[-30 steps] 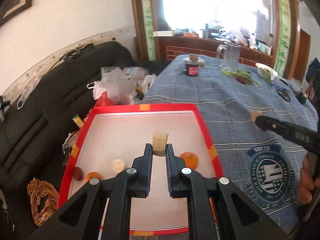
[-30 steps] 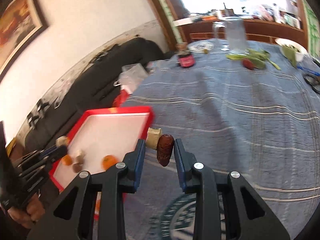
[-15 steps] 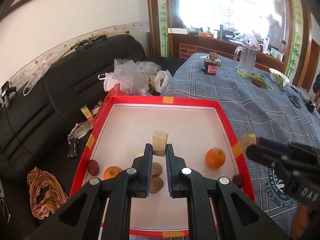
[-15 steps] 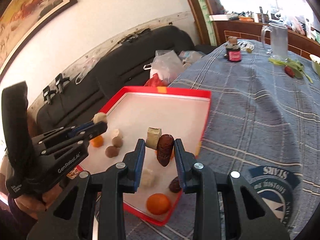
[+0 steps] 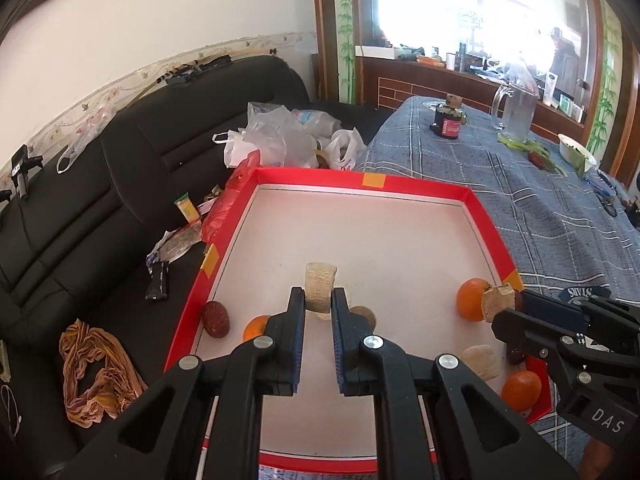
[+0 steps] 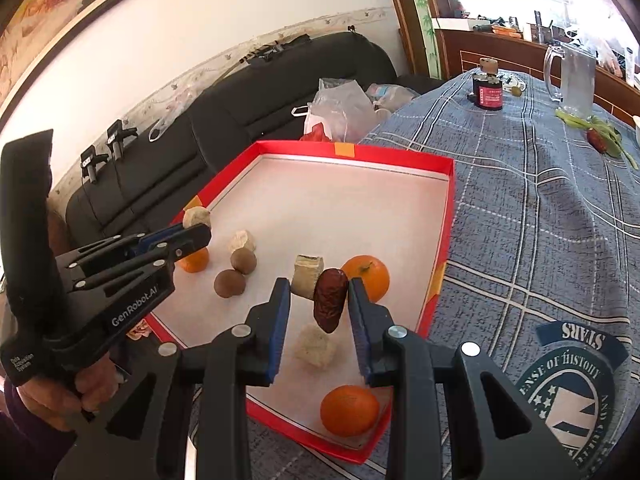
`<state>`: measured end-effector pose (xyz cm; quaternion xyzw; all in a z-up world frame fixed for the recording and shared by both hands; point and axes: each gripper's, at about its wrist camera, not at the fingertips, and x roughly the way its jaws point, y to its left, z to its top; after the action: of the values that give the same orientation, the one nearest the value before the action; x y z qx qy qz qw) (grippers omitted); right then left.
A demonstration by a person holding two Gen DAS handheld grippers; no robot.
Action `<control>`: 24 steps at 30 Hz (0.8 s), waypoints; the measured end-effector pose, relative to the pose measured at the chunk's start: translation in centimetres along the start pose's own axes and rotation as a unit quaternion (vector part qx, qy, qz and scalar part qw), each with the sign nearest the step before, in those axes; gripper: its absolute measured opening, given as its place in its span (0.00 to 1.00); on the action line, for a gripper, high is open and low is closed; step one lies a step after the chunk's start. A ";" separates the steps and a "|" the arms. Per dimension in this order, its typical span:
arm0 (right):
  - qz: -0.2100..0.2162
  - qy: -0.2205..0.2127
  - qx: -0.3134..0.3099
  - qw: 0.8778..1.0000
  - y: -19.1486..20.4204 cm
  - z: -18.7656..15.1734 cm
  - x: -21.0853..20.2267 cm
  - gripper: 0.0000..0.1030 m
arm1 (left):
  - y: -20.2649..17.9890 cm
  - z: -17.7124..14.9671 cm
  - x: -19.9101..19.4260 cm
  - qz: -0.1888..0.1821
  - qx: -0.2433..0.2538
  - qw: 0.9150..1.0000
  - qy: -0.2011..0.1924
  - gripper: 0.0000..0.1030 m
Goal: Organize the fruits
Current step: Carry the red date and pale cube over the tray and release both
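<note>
Placement step: my right gripper (image 6: 319,300) fingers clamp a date (image 6: 329,299) and beige chunk (image 6: 306,275), my left gripper (image 5: 319,300) fingers pinch another chunk (image 5: 319,286), above the red tray (image 5: 424,191); next, lower beside like fruits, release.

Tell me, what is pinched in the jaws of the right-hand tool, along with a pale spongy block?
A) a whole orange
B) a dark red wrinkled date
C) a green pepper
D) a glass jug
B: the right gripper is clamped on a dark red date and a pale block, above the red tray.
</note>
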<state>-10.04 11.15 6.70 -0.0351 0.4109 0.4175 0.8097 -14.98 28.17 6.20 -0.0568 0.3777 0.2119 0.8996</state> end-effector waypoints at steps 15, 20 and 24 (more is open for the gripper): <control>-0.013 0.013 -0.025 1.000 1.9 -0.2 1.8 0.31 | 2.1 -0.2 0.3 0.035 -0.006 0.999 -0.014 0.11; -0.023 0.016 -0.035 0.999 2.5 -0.2 2.5 0.31 | 2.3 -0.3 0.4 0.062 0.002 0.998 -0.027 0.11; -0.038 0.021 -0.041 0.998 2.7 -0.4 3.1 0.31 | 2.5 -0.5 0.6 0.083 0.008 0.996 -0.034 0.11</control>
<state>-11.19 14.76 5.05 -0.0928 0.4086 0.4025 0.8139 -15.98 30.47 5.60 -0.0110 0.3522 0.2843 0.8917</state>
